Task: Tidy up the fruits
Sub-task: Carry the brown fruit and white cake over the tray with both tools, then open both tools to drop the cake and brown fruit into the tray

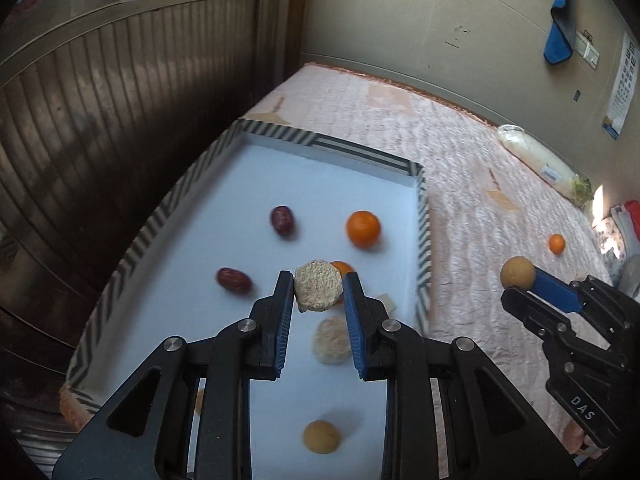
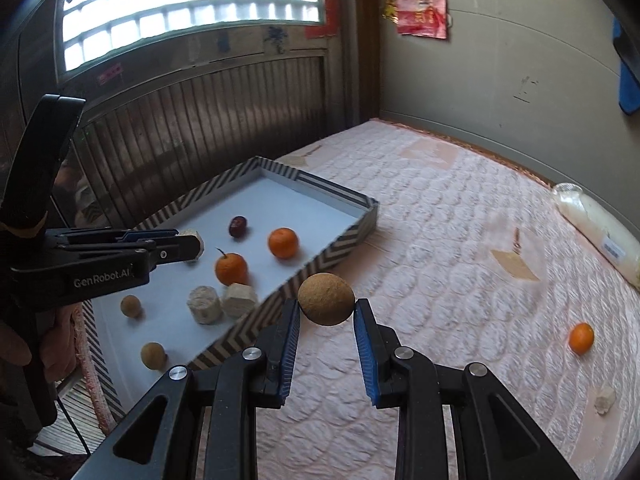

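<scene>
Closest to me, my left gripper (image 1: 319,289) is clamped on a pale, crumbly puck-shaped piece (image 1: 319,291), rough and oat-coloured, pinched at its sides between the blue pads and held above the tray floor. My right gripper (image 2: 326,307) is clamped on a round brown fruit (image 2: 326,299), matte and sandy-skinned like a longan, held over the bedding just beside the tray's near wall.

Below the left gripper lies the shallow tray (image 1: 422,240), white inside with a black-and-white chevron rim. In it I see two more pale pieces (image 2: 204,304) (image 2: 239,300) touching side by side, two small brown fruits (image 2: 131,306) (image 2: 153,355) toward the near end, an orange with a stem (image 2: 231,268) in the middle, and a second orange (image 2: 283,243) farther in. Two dark red dates (image 1: 234,280) (image 1: 283,220) lie apart on the tray's left side.

The tray sits on a pink quilted mattress cover (image 2: 440,248). Out on the quilt to the right, well apart from the tray, lie a small orange (image 2: 581,338) and another pale piece (image 2: 604,399).

Farther back, a long white wrapped bundle (image 2: 600,232) lies along the grey wall. A blue cloth (image 1: 560,28) hangs there, and a red paper decoration (image 2: 421,0) is pinned higher up. A dark ribbed door (image 2: 200,128) with a bright glass-block window (image 2: 192,4) above closes the left side.
</scene>
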A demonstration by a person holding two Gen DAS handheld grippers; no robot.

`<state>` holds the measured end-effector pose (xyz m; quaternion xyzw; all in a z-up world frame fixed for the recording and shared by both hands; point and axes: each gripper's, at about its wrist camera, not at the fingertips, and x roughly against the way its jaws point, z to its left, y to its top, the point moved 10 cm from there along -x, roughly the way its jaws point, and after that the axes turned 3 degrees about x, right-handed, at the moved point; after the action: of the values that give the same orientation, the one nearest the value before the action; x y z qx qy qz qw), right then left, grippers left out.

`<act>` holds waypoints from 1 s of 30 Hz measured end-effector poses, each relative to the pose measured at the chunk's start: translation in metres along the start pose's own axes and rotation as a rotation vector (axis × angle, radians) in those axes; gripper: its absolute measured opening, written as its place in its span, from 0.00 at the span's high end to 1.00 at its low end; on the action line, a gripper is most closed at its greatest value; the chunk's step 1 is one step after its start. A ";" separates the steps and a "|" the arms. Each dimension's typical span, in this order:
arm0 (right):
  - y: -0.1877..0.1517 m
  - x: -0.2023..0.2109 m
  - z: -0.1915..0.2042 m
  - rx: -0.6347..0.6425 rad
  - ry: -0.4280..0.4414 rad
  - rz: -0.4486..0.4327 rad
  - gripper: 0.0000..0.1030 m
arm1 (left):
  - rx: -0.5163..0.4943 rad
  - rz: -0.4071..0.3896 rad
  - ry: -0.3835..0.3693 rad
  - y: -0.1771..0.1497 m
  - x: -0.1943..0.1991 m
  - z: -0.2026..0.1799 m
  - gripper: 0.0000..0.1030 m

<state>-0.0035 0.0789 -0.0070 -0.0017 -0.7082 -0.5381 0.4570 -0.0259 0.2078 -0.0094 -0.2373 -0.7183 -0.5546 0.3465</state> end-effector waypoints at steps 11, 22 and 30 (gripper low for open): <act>0.010 -0.023 0.043 0.065 0.070 0.022 0.74 | 0.016 -0.010 0.098 -0.011 -0.006 0.038 0.76; 0.013 -0.040 0.070 0.108 0.108 0.047 0.74 | 0.038 -0.006 0.132 -0.017 -0.011 0.058 0.76; 0.015 -0.047 0.083 0.130 0.125 0.057 0.74 | 0.045 -0.004 0.142 -0.019 -0.014 0.064 0.76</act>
<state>-0.0222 0.1717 -0.0266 0.0414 -0.7115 -0.4769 0.5145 -0.0449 0.2644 -0.0413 -0.1884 -0.7047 -0.5544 0.4007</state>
